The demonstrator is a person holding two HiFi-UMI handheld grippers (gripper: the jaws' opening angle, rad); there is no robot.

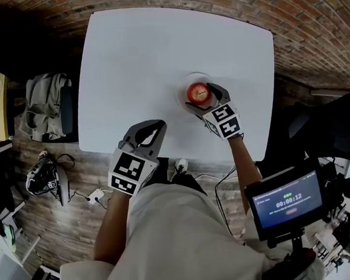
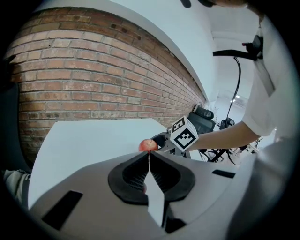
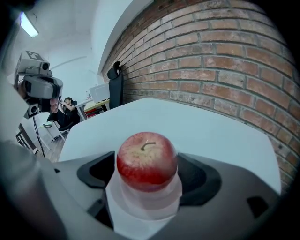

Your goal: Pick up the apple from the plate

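Right gripper (image 1: 206, 98) has its jaws pressed against both sides of the round, glossy red apple (image 3: 146, 161). The apple sits stem-up, axis vertical, in the pale round plate (image 1: 189, 80) on the smooth white table (image 1: 156, 59). Left gripper (image 2: 149, 164), jaws together on nothing, is apart from the plate.

From the head we looked almost straight down on the white table (image 1: 156, 59), from high above it. The camera on the left gripper (image 2: 149, 161) looked low across the table toward the brick wall (image 2: 93, 79), and the one on the right gripper (image 3: 147, 174) sat very close to the apple (image 3: 146, 157). All three views showed that apple and the table.
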